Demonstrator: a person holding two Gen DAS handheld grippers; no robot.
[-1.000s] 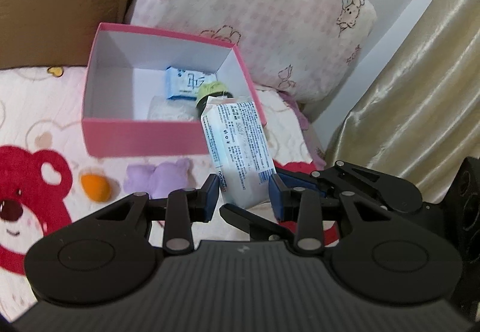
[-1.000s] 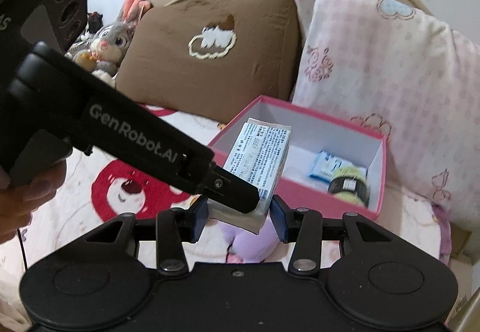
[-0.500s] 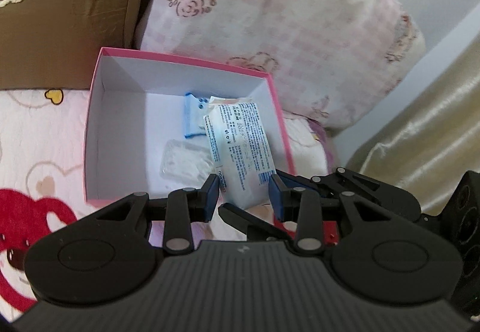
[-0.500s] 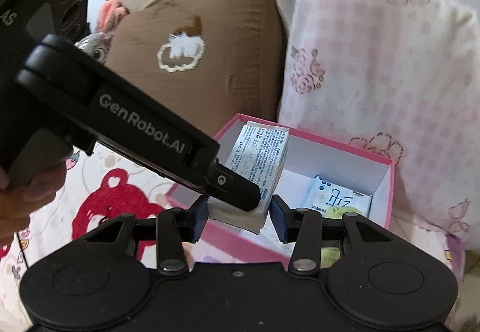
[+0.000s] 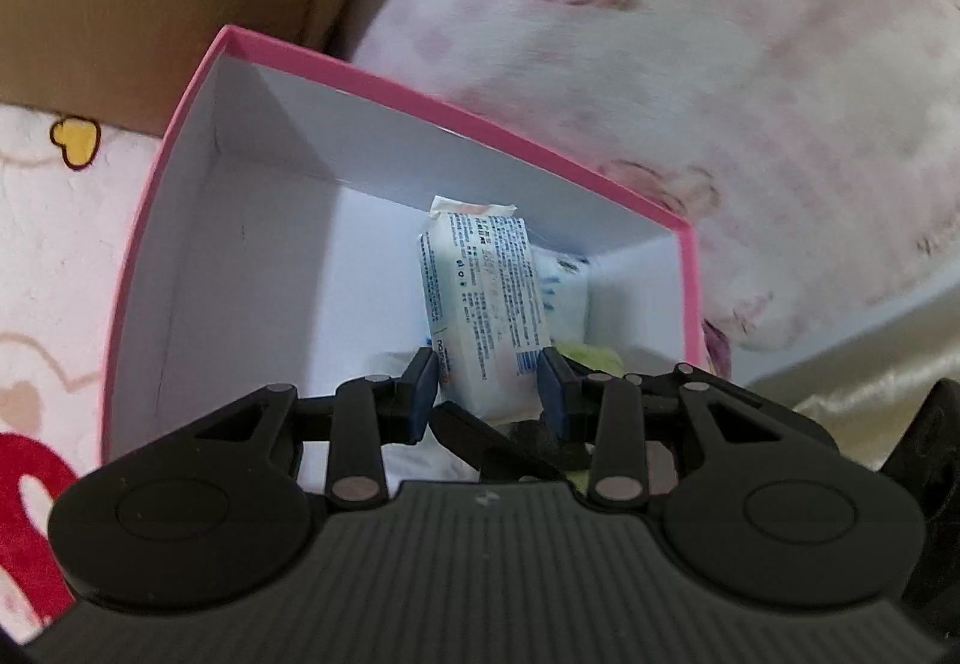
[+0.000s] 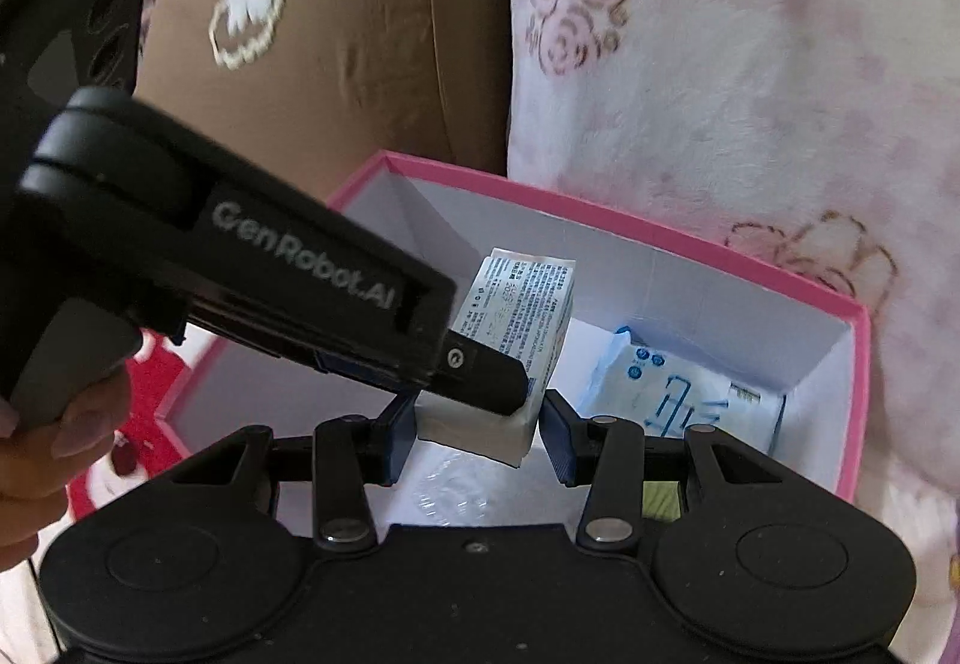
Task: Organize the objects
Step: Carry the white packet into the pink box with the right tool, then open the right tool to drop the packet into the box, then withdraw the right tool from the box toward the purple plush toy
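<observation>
Both grippers meet on one white tissue packet (image 5: 486,304), printed with blue text, and hold it upright inside the pink box (image 5: 420,100). In the left wrist view the left gripper (image 5: 487,394) is at the lower middle of the frame, its blue pads pressed against the packet's two sides. The packet's sealed top edge points toward the box's far white wall.

In the right wrist view the right gripper (image 6: 477,424) brackets the packet's (image 6: 522,304) lower end at the centre. Its left pad touches the packet; a narrow gap shows at the right pad, so I cannot tell whether it truly clamps. The black body of the left gripper crosses this frame from the upper left, marked "GenRobot.AI", held by a hand (image 6: 48,442) at the left edge.

A second blue-printed packet (image 6: 678,394) lies on the box floor at the right, with a green item (image 6: 660,499) at its near edge. Behind the box stand a brown pillow (image 6: 360,22) and a pink floral pillow (image 6: 750,64).
</observation>
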